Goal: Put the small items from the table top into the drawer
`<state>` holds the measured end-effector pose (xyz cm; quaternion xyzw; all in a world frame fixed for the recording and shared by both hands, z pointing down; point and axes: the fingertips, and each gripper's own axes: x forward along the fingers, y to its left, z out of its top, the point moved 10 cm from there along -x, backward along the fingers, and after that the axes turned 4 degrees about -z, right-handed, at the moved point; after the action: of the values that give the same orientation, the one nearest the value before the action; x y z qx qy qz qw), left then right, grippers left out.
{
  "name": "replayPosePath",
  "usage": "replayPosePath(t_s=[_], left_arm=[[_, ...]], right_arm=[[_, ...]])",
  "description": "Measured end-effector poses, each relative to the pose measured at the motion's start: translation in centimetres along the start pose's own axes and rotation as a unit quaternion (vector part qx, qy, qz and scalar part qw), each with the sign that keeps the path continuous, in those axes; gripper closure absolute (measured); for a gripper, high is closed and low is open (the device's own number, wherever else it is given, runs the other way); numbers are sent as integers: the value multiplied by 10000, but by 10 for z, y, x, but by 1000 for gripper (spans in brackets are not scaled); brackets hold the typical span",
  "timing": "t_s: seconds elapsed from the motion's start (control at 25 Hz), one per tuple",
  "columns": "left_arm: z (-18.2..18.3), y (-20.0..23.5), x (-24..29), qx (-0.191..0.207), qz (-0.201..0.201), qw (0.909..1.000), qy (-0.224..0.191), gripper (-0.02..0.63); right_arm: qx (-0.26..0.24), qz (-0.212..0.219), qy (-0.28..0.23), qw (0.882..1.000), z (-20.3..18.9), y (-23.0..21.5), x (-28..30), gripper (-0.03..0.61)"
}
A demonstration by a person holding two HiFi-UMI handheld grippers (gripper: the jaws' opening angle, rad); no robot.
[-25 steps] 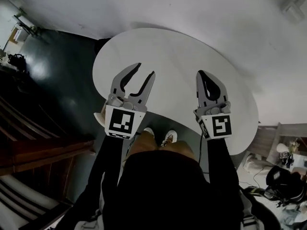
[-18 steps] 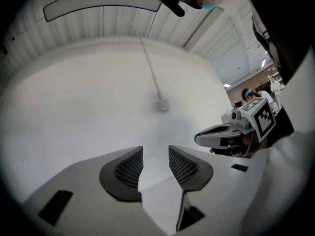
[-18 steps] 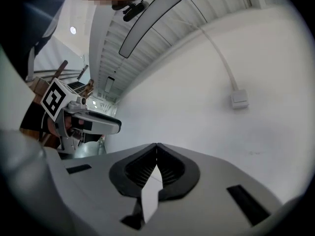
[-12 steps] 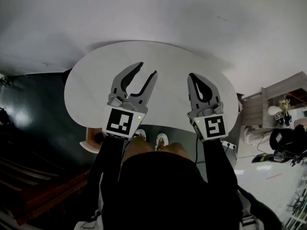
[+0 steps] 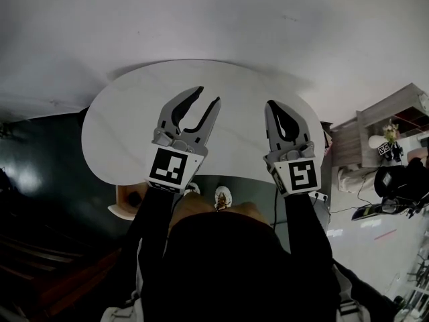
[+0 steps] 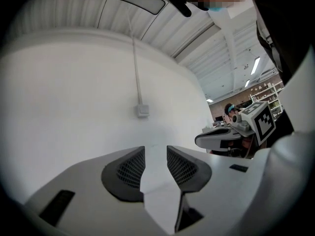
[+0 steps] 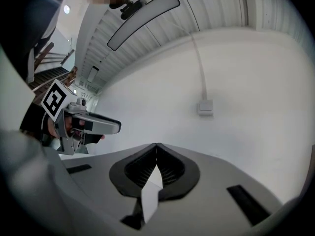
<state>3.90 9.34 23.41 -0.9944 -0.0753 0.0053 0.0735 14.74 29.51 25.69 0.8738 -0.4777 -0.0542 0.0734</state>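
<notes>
Both grippers hover over a round white table point(image 5: 127, 126) in the head view. My left gripper point(image 5: 204, 100) stands open, its jaws are closing, and nothing is between them. In the left gripper view the left gripper point(image 6: 155, 149) points at a white wall, with a gap between its dark pads. My right gripper point(image 5: 271, 106) is shut with nothing in it. In the right gripper view the pads of the right gripper point(image 7: 156, 146) meet. No small items and no drawer show in any view.
A tan wooden piece point(image 5: 124, 204) sticks out under the table's near left edge. A grey shelf unit point(image 5: 375, 129) stands at the right. Dark floor point(image 5: 40, 180) lies to the left. A wall socket box point(image 6: 142, 111) hangs on the wall ahead.
The head view has swung: the table now sits further left, the dark floor at the left has shrunk and the shelf has come in at the right. Both grippers keep their places.
</notes>
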Motion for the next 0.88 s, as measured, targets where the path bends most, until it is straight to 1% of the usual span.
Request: replayPosePath(t_s=[0.12,0.16,0.2,0.28,0.36,0.48,0.68,0.88], left_arm=[[0,-2,-2,98,131,9999,2,494],[1,-1,-4,134,232,9996,-4,558],[2,-1,-5,153,337,9993,0,598],[3,-1,-6,187,447,9988,59,598],[2,-2,-7,232,485,9985,114,598],[0,-1,-10,185,576,9981,122,598],[-2,3,-11,226,648,9975,156,599],[-2,5,-11,214,682,9974,133,598]], right_arm=[[10,45,-41,10000,-2,-2,-1,552],[37,59,-82,9999,-1,-2,0,552],[84,74,-153,9998,0,-2,1,552],[183,90,-294,9994,6,0,4,552],[223,108,-316,9992,6,0,5,552],[250,145,-312,9991,5,1,7,552],[10,263,-322,9991,3,6,11,552],[99,228,-323,9992,4,5,15,552]])
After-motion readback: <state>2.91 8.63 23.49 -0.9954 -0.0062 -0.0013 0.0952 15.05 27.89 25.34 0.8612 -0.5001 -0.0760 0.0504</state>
